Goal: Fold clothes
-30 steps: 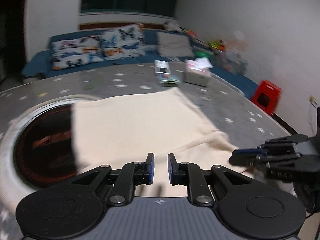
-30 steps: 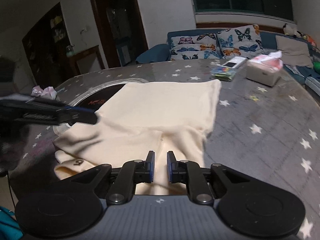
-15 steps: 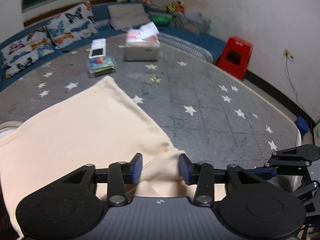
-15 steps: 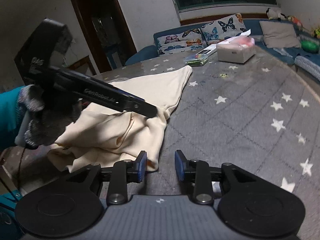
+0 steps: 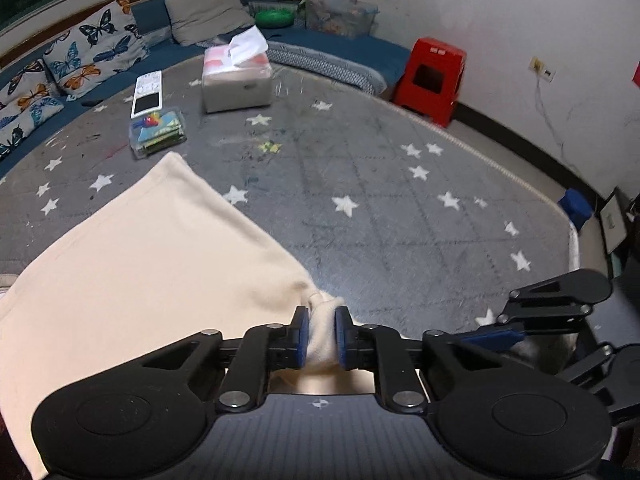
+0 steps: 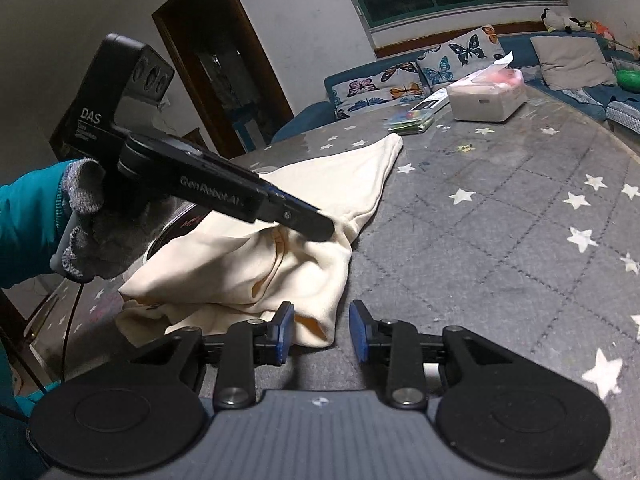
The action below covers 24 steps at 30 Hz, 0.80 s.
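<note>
Left gripper [image 5: 321, 336] is closing, a bunched corner of the cream garment [image 5: 160, 256] pinched between its pads. Right gripper [image 6: 321, 332] is held apart, unclamped; nearest hem lies at its 11 o'clock, body running toward 12.

garment [image 5: 140, 264]: soft matt cloth | tablecloth [image 5: 400, 208]: quilted fabric | stool [image 5: 432, 72]: glossy plastic

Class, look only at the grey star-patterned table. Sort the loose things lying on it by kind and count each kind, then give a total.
Cream garment: 1
Tissue box: 1
White flat device with a dark screen: 1
Clear packet of colourful items: 1
Total: 4
</note>
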Tool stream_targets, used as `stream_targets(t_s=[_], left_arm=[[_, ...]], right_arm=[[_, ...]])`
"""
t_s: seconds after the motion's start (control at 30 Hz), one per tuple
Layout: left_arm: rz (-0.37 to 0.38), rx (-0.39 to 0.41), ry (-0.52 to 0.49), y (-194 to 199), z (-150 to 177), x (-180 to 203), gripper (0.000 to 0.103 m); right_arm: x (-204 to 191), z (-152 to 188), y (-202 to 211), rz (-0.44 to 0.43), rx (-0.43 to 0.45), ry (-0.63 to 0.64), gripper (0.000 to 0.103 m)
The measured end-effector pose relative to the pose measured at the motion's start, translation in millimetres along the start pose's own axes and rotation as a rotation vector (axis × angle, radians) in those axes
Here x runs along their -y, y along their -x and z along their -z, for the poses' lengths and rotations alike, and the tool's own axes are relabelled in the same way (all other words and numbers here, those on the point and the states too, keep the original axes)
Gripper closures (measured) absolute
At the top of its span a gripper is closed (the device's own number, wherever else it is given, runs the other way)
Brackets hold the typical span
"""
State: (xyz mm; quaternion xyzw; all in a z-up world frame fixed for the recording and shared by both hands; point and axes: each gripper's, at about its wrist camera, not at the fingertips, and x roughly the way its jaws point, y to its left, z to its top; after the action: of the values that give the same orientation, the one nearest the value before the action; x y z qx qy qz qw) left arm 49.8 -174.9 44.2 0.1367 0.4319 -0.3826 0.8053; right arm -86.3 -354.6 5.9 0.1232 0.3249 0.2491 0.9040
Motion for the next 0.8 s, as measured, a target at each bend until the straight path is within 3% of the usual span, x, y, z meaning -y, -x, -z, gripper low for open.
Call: stream_targets(t_s=[0.13,0.27,0.37,0.63,0.8], left_arm=[[0.027,0.027,0.006,4.5,0.8,-1.7,0.091],[0.046,0.064,0.035,8.1,0.9,-6.0,0.092],[0.061,0.098,0.067,8.0,0.3,-10.0,0.092],[0.048,0.11,0.112,-11.0,4.0,-14.6,0.092],[0.054,0.165,0.176,3.8,7.1,-24.0,0.09]], right_arm=[[-1.0,-0.3,-1.7,-0.001,-0.002,0.003,0.073],[-3.1,1.4,-3.6,-0.005,-0.016,0.012,0.093],[-6.2,2.0,-3.3,-0.007,-0.016,0.027,0.098],[-8.7,1.1,-3.1,0.002,-0.047,0.05,0.099],[-11.1,-4.4,3.6,0.032,-0.054,0.069,0.094]])
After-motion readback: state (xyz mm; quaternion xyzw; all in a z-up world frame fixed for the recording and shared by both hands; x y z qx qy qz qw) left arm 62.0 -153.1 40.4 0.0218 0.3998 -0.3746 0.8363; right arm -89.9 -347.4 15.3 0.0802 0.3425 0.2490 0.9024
